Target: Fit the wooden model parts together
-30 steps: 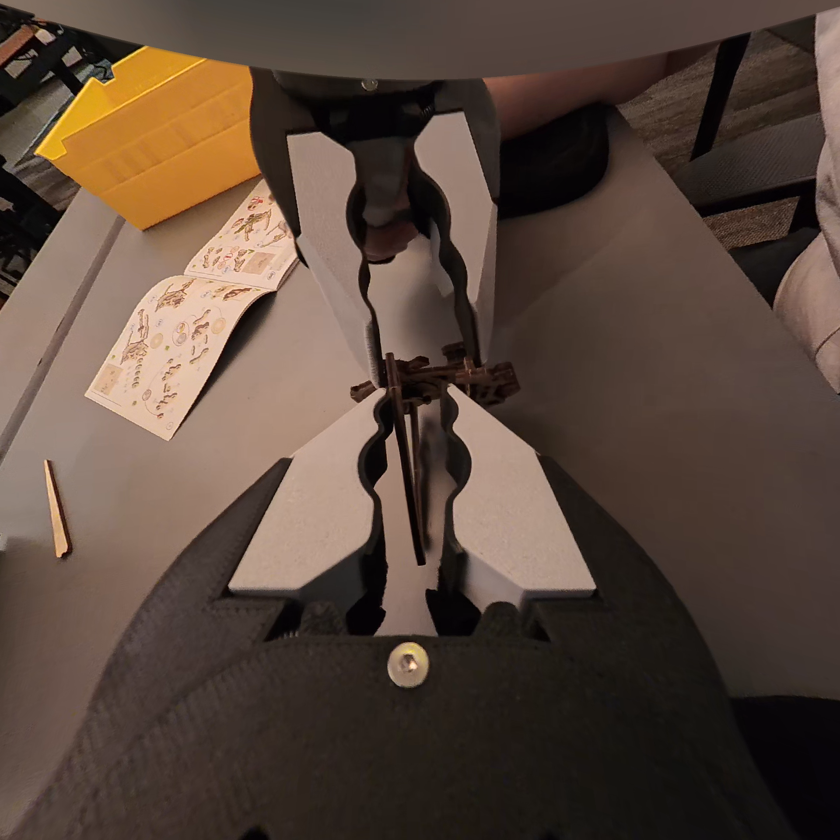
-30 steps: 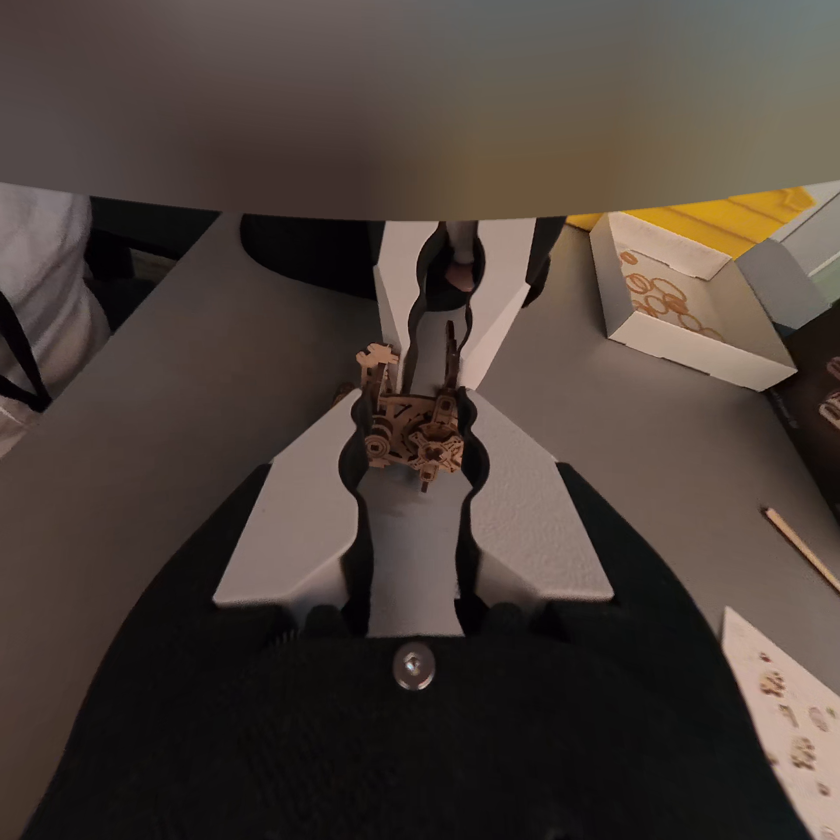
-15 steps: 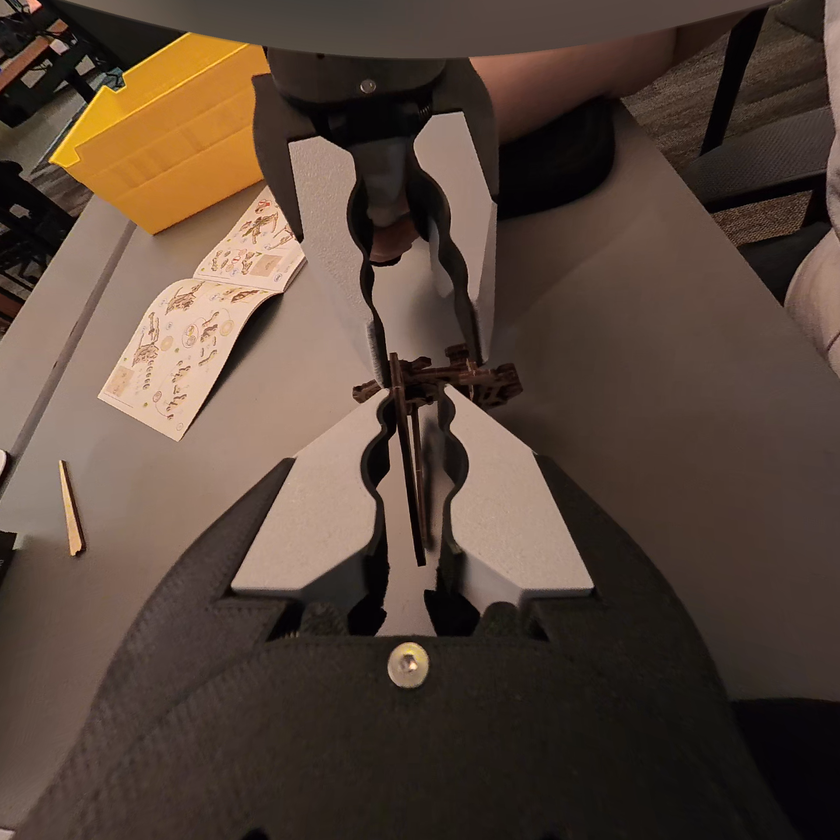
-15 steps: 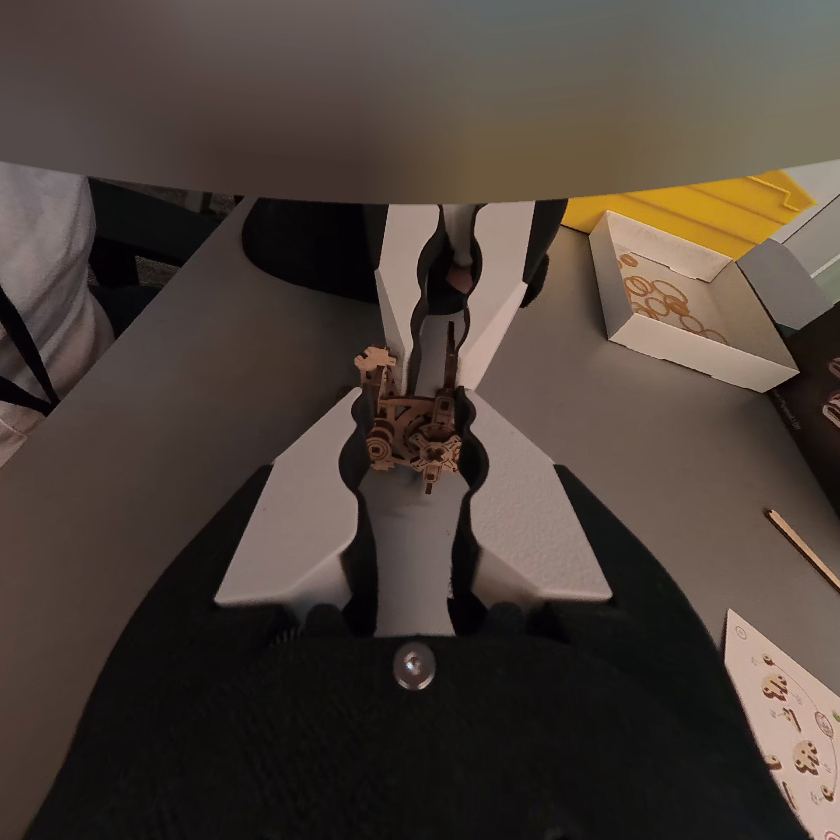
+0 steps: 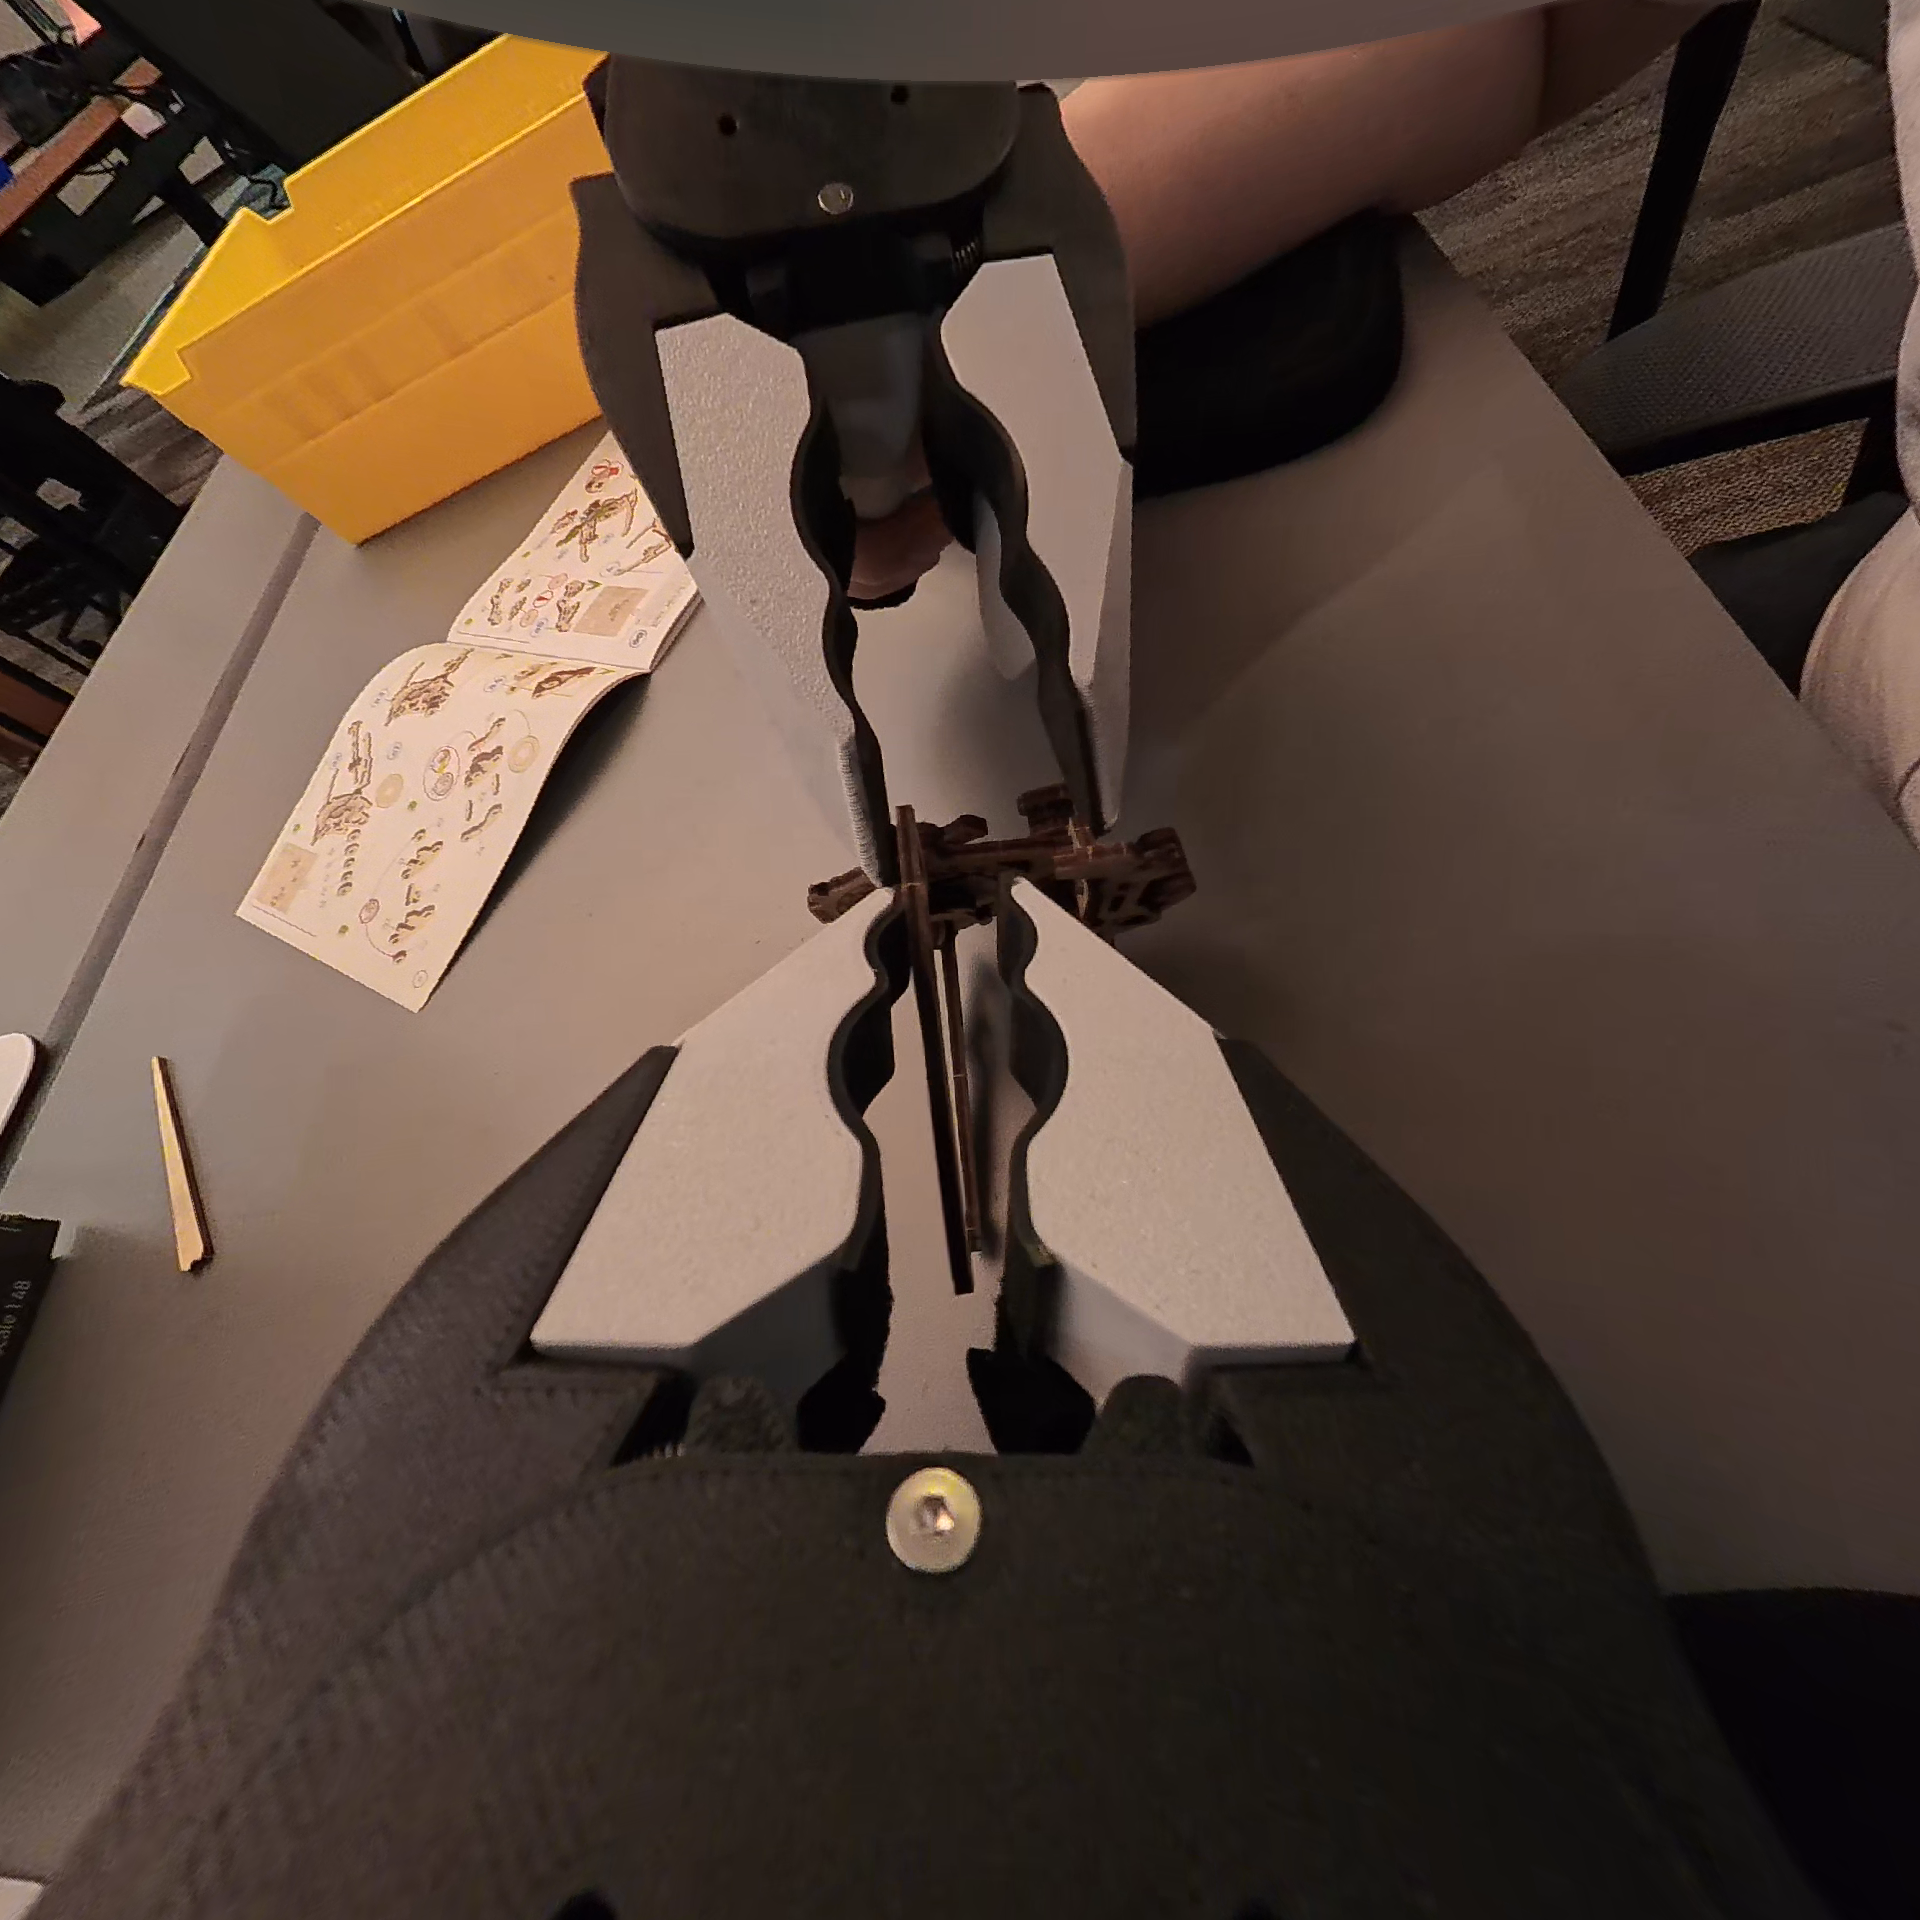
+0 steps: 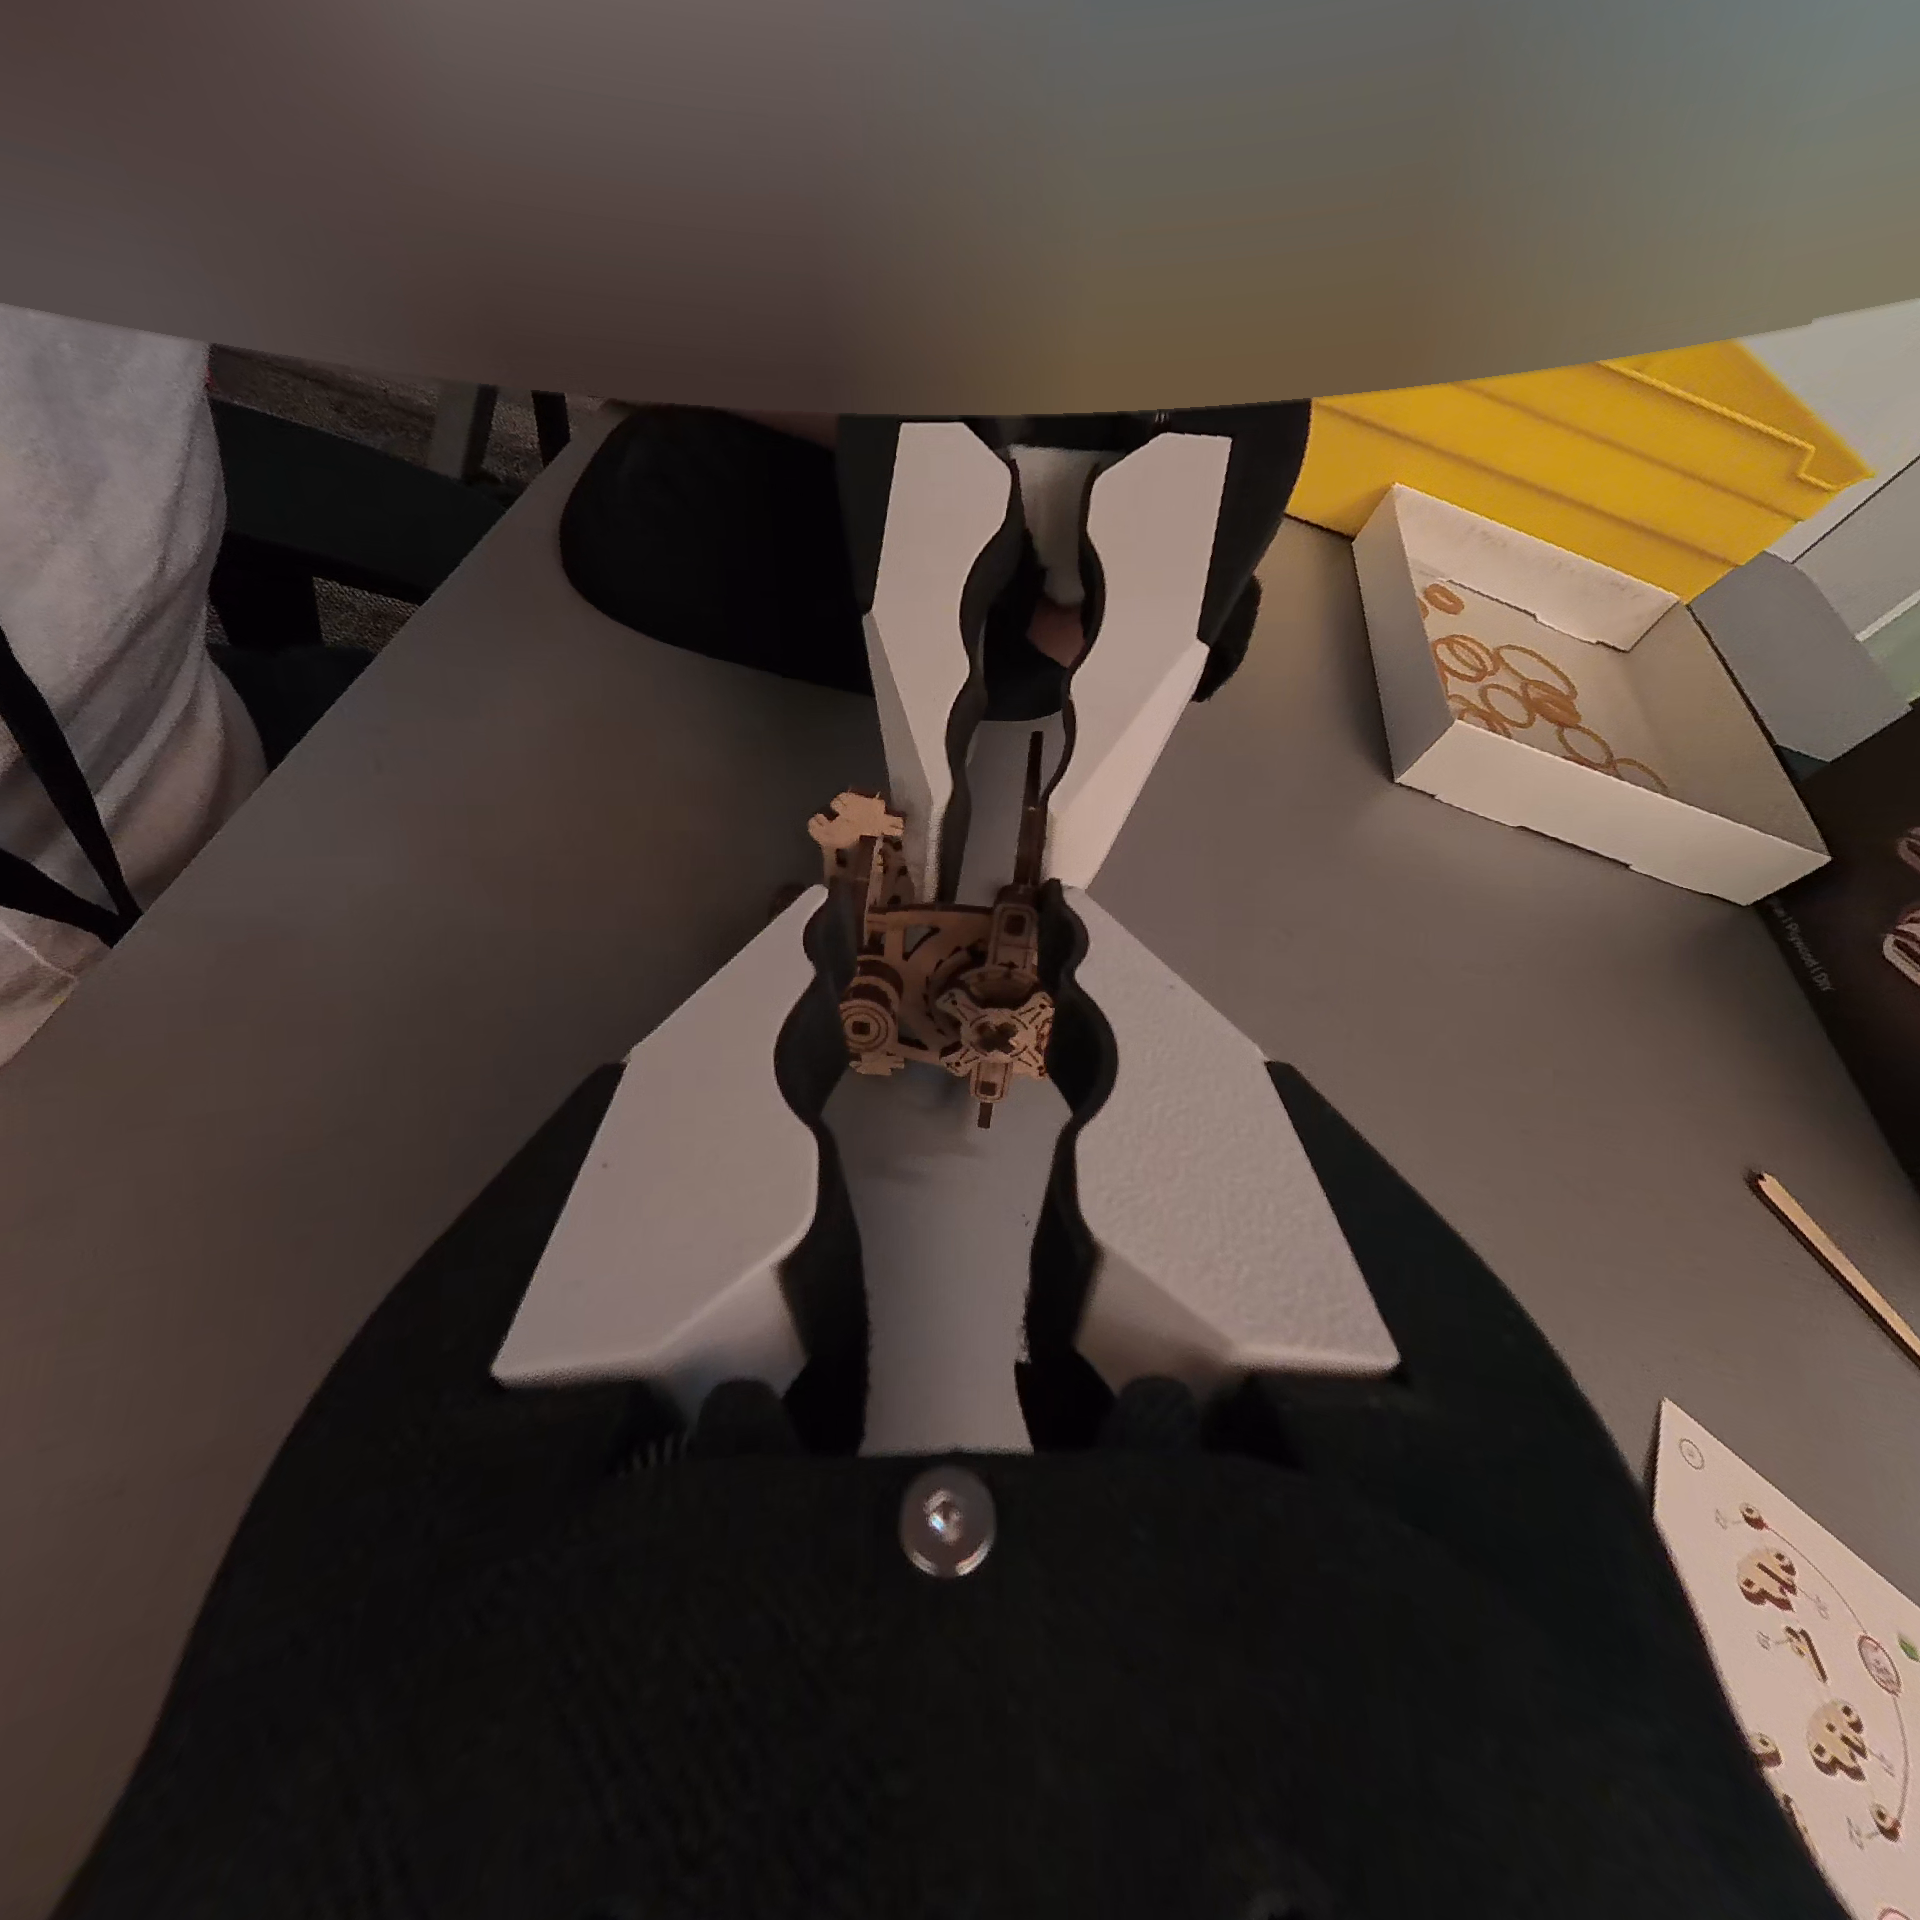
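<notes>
My two grippers meet tip to tip above the grey table (image 5: 1455, 935). My left gripper (image 5: 948, 909) is shut on a thin flat dark wooden part (image 5: 940, 1091) that stands edge-on between its fingers. My right gripper (image 6: 940, 925) is shut on a small wooden model (image 6: 935, 997) with gears and a cross-shaped hub. In the left wrist view the right gripper (image 5: 982, 831) comes in from the far side, and the model (image 5: 1122, 878) touches the front end of the flat part. In the right wrist view the left gripper (image 6: 992, 862) faces me with the flat part (image 6: 1032, 800).
A yellow bin (image 5: 395, 312) stands at the far left corner, with an open instruction booklet (image 5: 447, 790) near it and a loose wooden stick (image 5: 179, 1164). A white box (image 6: 1621, 821) with rings and a dark box (image 6: 1870, 935) lie to my right. A person's arm (image 5: 1299, 135) is behind. The loose wooden stick (image 5: 179, 1164) is about equally far from each gripper, around 30 cm. My right wrist view (image 6: 1881, 1315) looks at it from another angle.
Both grippers have kept their hold and stayed tip to tip. The pair has drifted slightly, and more of the right gripper's body shows in the left wrist view.
</notes>
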Action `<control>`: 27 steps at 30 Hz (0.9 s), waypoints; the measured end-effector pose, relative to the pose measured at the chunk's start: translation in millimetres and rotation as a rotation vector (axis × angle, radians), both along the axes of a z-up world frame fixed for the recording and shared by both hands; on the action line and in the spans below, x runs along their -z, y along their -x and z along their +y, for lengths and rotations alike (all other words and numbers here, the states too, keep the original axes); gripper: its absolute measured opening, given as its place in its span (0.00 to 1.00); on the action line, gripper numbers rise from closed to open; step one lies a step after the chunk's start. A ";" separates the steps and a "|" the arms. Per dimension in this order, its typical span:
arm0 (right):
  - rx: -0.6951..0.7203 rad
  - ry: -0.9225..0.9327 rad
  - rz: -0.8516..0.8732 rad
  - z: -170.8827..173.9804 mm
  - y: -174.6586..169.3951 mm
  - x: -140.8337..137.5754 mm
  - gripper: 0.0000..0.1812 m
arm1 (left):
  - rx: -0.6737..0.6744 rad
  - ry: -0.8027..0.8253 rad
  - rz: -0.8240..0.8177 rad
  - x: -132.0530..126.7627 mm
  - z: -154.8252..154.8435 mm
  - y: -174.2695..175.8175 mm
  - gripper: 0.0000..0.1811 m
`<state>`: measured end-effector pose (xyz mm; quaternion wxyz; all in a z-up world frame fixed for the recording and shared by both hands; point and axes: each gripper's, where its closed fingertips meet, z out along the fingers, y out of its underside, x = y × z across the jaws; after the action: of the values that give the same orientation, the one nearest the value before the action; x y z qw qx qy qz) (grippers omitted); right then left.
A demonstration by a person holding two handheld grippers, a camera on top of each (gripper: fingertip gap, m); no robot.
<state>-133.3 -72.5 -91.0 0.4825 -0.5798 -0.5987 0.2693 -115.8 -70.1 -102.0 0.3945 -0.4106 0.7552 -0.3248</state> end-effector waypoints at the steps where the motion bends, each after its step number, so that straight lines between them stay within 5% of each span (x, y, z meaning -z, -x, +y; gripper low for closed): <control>1: -0.003 0.004 0.001 -0.5 0.0 0.0 0.19 | 0.002 0.000 -0.001 -0.2 -0.2 0.2 0.07; 27: -0.019 -0.097 -0.071 -2.5 -1.9 3.6 0.20 | 0.009 -0.003 -0.003 0.4 -2.7 -0.8 0.07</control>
<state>-131.4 -75.0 -94.7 0.4858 -0.5593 -0.6333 0.2239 -115.0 -72.8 -102.4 0.3947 -0.4061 0.7570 -0.3259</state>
